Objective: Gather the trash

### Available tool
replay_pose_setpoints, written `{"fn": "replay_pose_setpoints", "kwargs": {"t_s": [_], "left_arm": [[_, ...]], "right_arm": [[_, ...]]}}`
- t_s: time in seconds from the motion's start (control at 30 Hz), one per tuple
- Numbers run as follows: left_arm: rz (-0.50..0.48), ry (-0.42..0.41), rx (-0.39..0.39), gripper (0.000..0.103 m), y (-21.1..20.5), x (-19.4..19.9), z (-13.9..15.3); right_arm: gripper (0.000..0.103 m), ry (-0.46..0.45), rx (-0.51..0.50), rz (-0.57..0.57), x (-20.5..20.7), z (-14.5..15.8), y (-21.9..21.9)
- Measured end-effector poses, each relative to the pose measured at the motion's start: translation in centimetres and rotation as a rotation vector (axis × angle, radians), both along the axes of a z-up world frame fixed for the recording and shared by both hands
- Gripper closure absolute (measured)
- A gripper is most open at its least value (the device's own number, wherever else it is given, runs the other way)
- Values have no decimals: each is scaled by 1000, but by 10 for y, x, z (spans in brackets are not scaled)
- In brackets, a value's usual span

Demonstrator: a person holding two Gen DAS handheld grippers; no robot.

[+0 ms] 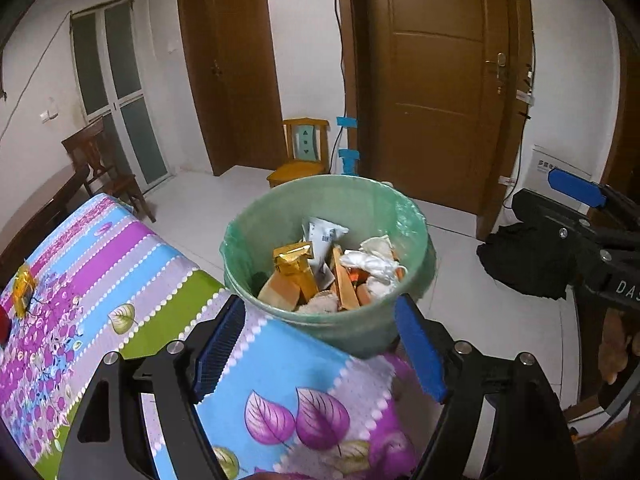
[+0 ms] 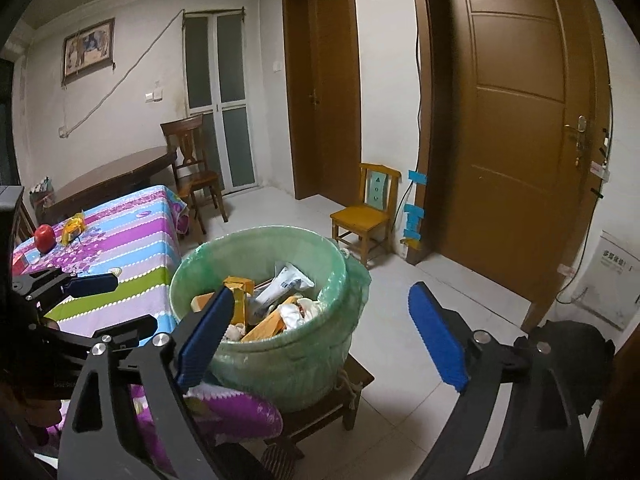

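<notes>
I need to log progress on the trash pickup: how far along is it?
Mostly done: the green-lined round trash bin already holds gold boxes, a white tube and crumpled paper. Nothing is in hand; the left gripper and right gripper both have open, empty jaws. Left over: a yellow crinkled wrapper on the floral tablecloth, beside a red apple.

right gripper [image 2: 322, 312], jaws apart and empty, above lined bin [image 2: 280, 356] of trash [image 2: 276, 300] on stool [image 2: 320, 408]; apple [image 2: 44, 237] on table [image 2: 132, 248].
</notes>
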State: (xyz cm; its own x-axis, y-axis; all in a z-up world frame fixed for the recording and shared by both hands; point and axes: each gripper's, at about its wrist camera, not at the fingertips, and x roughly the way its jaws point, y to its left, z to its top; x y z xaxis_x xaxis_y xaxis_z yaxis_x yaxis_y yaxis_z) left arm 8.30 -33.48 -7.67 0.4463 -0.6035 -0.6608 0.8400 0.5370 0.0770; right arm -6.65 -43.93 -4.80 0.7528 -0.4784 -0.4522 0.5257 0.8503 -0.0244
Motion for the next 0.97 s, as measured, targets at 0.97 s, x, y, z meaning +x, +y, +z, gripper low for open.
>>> {"fn": "replay_pose_setpoints", "kwargs": {"t_s": [0.97], "left_arm": [[30, -10, -5, 28, 12, -14, 8]], "right_arm": [[7, -21, -40, -2, -6, 0, 20]]}}
